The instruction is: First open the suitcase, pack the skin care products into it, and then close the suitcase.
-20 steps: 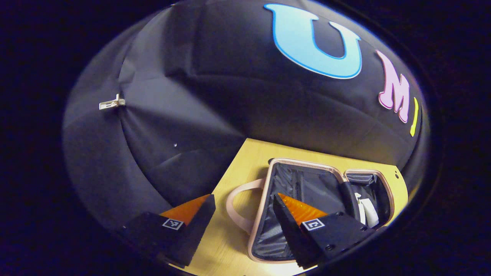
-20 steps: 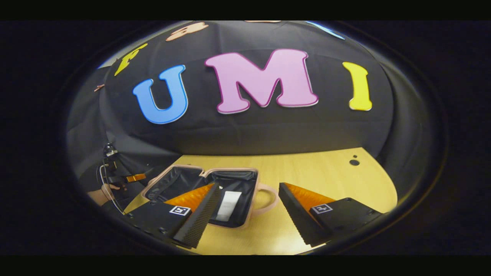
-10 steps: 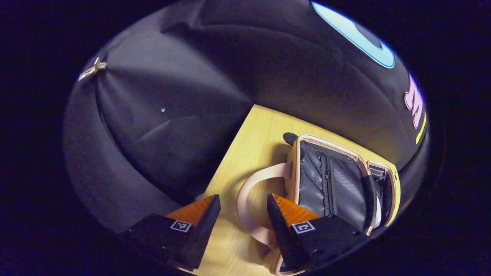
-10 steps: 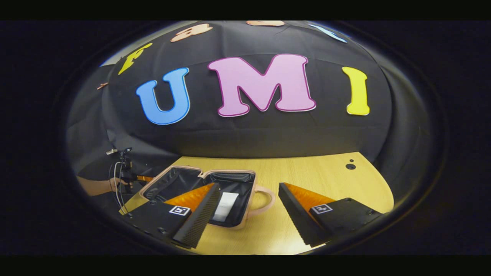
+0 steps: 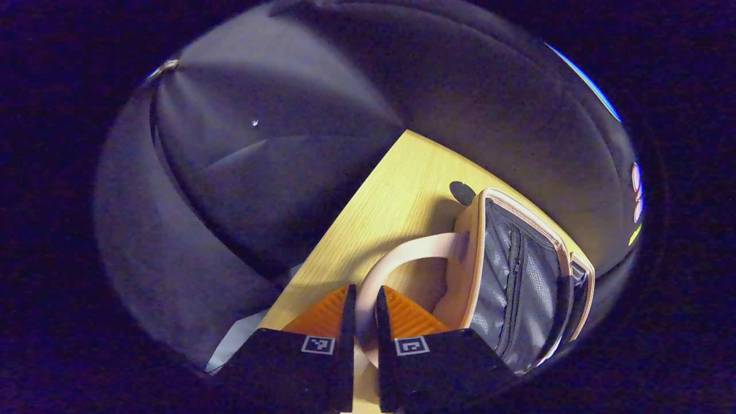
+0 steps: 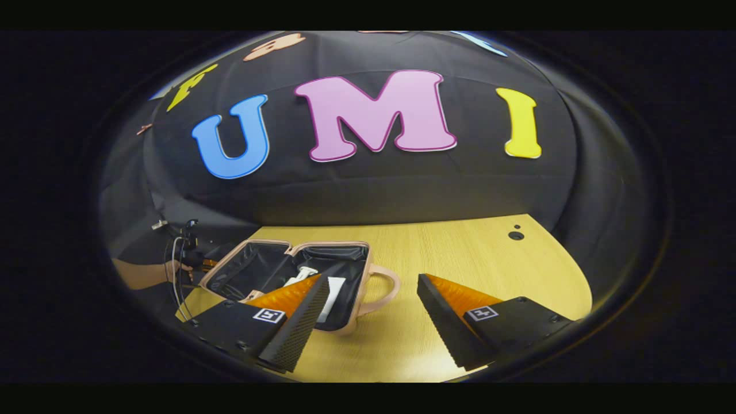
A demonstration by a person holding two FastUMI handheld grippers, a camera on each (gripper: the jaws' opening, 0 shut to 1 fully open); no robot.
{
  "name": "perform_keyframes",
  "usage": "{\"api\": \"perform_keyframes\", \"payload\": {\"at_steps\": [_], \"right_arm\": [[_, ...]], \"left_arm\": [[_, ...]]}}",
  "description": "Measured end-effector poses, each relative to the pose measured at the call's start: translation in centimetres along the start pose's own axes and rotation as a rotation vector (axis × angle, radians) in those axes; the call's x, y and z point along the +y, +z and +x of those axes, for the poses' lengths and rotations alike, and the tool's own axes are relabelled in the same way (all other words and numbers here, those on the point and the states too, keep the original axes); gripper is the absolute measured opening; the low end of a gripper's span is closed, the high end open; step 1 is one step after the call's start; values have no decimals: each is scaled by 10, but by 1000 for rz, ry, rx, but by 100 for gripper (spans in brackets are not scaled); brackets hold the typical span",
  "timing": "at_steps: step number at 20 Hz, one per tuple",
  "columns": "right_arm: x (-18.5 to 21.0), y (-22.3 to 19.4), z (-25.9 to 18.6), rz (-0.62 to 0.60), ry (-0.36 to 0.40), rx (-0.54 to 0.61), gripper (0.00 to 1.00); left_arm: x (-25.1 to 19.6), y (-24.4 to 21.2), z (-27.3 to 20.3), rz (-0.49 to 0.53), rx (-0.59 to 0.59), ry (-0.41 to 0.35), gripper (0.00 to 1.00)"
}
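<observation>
The pink suitcase (image 6: 351, 313) lies open on the wooden table (image 6: 460, 253), showing its dark lining. White skin care products (image 6: 332, 290) rest in its right half. In the left gripper view, my left gripper (image 5: 364, 290) is shut on the pink handle (image 5: 402, 256) of the other suitcase half (image 5: 517, 276), which stands tilted up on its edge. In the right gripper view, my right gripper (image 6: 374, 280) hangs open above the table in front of the case, holding nothing. Its left finger covers part of the case, and the near handle (image 6: 386, 283) lies between its fingers.
A person's hand (image 6: 144, 275) with cables holds the left gripper (image 6: 192, 259) at the case's far left. A dark round hole (image 6: 516, 235) marks the table's back right. Another such hole (image 5: 462, 192) sits beside the suitcase corner. The table's left edge (image 5: 345, 213) runs close by.
My left gripper moved in on the pink handle and shut on it. That suitcase half has tipped up. The right gripper has barely shifted and stays open.
</observation>
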State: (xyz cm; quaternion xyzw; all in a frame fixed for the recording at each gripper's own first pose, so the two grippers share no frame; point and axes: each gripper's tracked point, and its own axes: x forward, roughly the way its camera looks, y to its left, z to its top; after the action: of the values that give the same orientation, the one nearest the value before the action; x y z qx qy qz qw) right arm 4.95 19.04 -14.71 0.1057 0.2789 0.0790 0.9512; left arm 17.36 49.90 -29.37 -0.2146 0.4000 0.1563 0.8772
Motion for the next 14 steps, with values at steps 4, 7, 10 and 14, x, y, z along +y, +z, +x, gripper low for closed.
{"api": "perform_keyframes", "payload": {"at_steps": [4, 7, 10, 14], "right_arm": [[-7, 2, -5, 45, -14, -23, 98], [-7, 6, -13, 19, -14, -44, 98], [-6, 12, -24, 6, -13, -63, 98], [-13, 10, -39, -26, -27, -68, 98]], "left_arm": [[-16, 28, -31, -31, -97, -48, 14], [-32, 49, -75, 29, -193, -90, 9], [-71, 62, -128, 70, -263, -170, 8], [-134, 67, -206, 163, -367, -260, 6]]}}
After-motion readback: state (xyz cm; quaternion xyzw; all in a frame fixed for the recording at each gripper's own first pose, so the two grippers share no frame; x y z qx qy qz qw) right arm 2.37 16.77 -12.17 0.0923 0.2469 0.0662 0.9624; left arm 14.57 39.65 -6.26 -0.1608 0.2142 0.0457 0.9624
